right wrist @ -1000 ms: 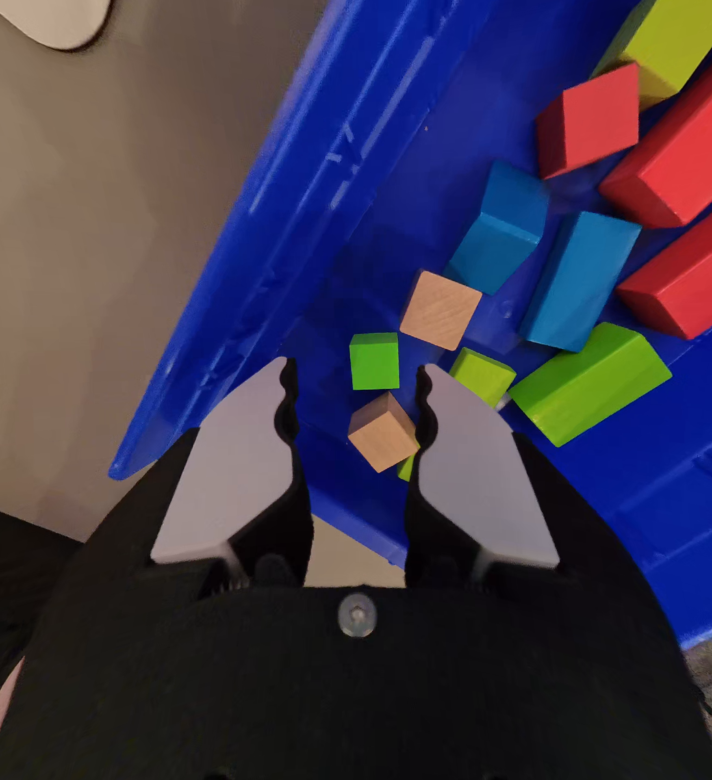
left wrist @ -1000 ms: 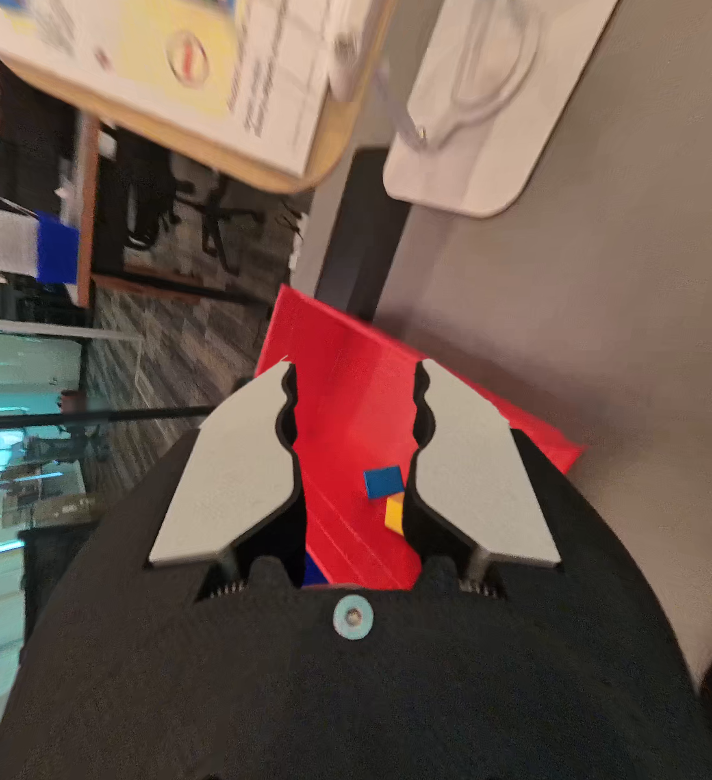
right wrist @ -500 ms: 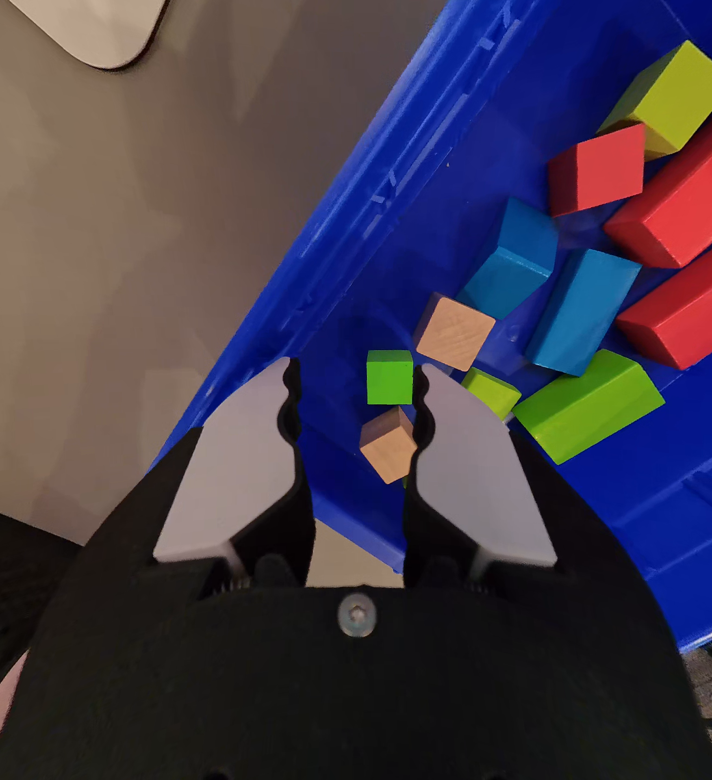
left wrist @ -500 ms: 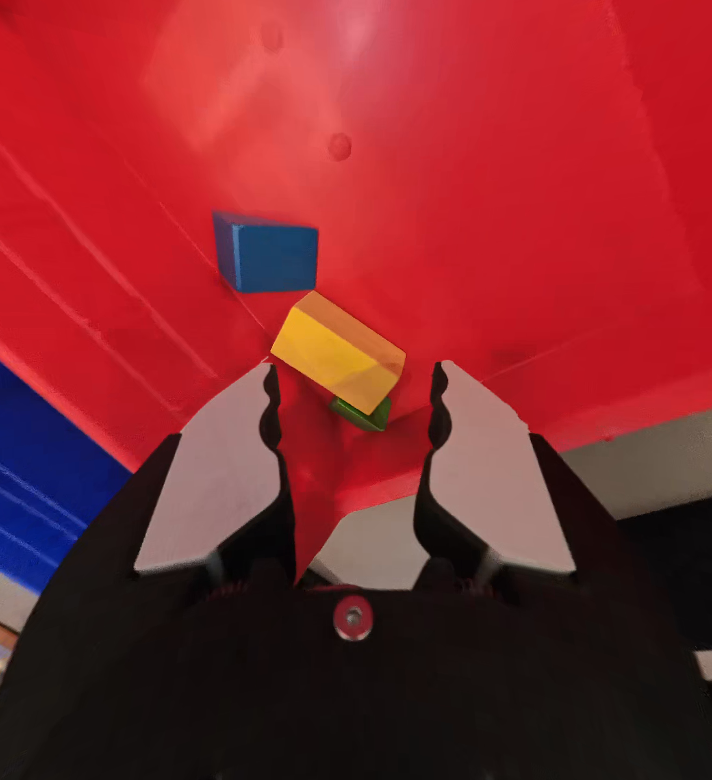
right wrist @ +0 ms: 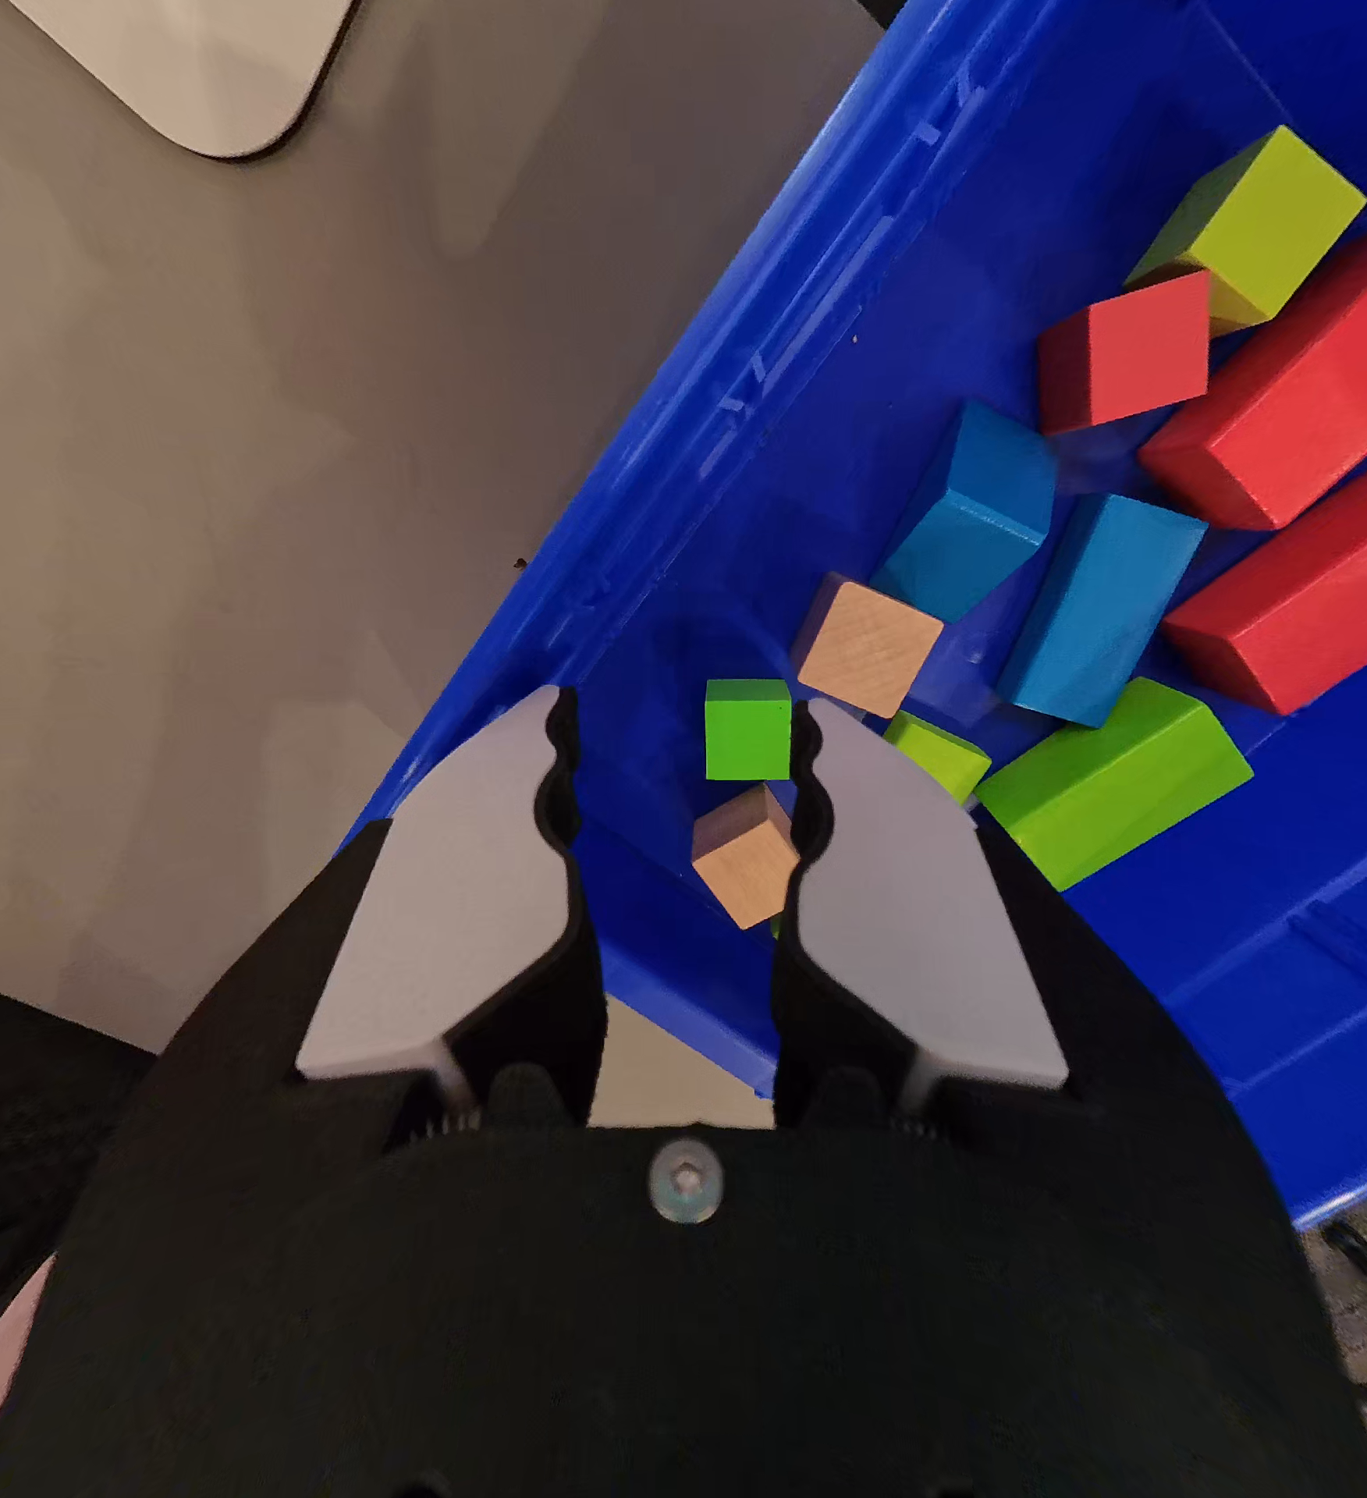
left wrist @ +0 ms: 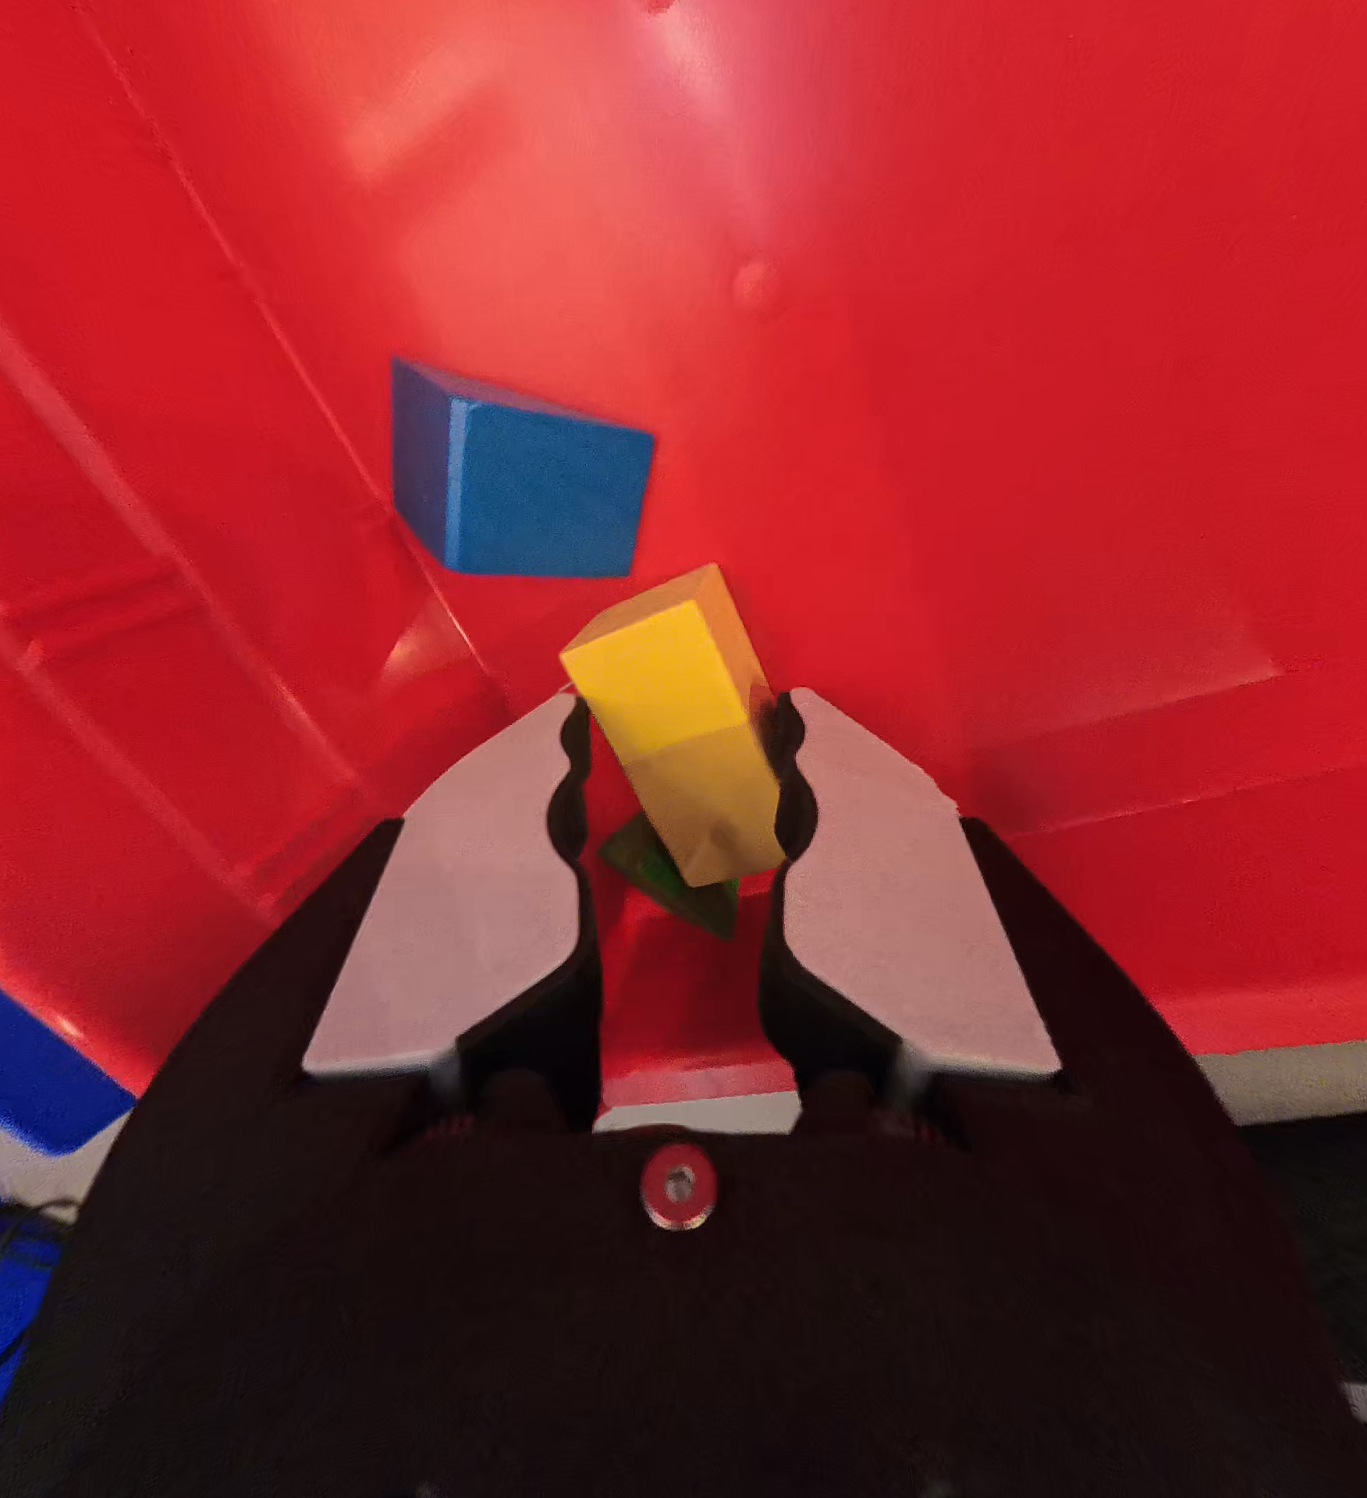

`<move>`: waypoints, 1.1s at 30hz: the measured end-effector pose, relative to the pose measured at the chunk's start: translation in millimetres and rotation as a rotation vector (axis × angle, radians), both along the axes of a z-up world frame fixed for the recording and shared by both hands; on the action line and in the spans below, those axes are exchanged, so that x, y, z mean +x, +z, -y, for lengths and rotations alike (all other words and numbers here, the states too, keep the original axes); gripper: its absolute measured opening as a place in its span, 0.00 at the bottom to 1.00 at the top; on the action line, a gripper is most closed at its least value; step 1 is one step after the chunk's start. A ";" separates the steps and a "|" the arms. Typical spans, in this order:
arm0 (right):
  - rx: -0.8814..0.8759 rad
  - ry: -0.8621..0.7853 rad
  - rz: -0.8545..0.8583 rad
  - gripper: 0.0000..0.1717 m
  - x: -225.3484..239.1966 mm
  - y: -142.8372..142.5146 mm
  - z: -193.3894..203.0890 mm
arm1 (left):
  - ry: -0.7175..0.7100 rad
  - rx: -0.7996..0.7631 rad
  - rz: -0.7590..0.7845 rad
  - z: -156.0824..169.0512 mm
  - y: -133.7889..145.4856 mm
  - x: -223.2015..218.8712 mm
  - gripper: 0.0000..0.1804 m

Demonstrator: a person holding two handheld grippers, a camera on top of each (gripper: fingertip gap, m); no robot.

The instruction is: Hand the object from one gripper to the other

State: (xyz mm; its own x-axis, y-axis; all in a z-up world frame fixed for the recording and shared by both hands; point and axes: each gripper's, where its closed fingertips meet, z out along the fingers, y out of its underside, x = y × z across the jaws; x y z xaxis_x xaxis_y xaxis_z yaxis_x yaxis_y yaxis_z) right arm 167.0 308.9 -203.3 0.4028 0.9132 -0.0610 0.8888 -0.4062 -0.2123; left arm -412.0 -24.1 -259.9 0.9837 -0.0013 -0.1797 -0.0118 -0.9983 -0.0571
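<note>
Yellow block (left wrist: 676, 729) (unmarked), red bin (left wrist: 988, 324)

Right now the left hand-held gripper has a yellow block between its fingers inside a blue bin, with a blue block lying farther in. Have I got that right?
Nearly. The left wrist view shows the bin around the left hand-held gripper is red, not blue. The rest stands: the yellow block is between its fingers, and the blue block lies farther in.

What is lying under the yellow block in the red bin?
A dark green piece shows beneath the yellow block's lower end in the red bin. Most of it is covered, so its shape cannot be told.
</note>
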 end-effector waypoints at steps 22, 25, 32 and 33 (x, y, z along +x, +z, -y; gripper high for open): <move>0.387 0.423 -0.764 0.29 -125.1 196.2 107.7 | -0.500 0.934 0.194 -67.6 170.2 167.5 0.20; 0.318 0.608 -0.991 0.29 -181.3 213.7 167.4 | -0.619 1.088 0.304 -74.0 203.1 224.2 0.20; 0.065 0.716 -1.138 0.28 -249.8 182.6 231.7 | -0.804 1.241 0.457 -77.9 238.9 313.4 0.20; 0.025 0.722 -1.163 0.28 -252.3 182.1 236.8 | -0.824 1.241 0.484 -77.1 239.9 321.6 0.20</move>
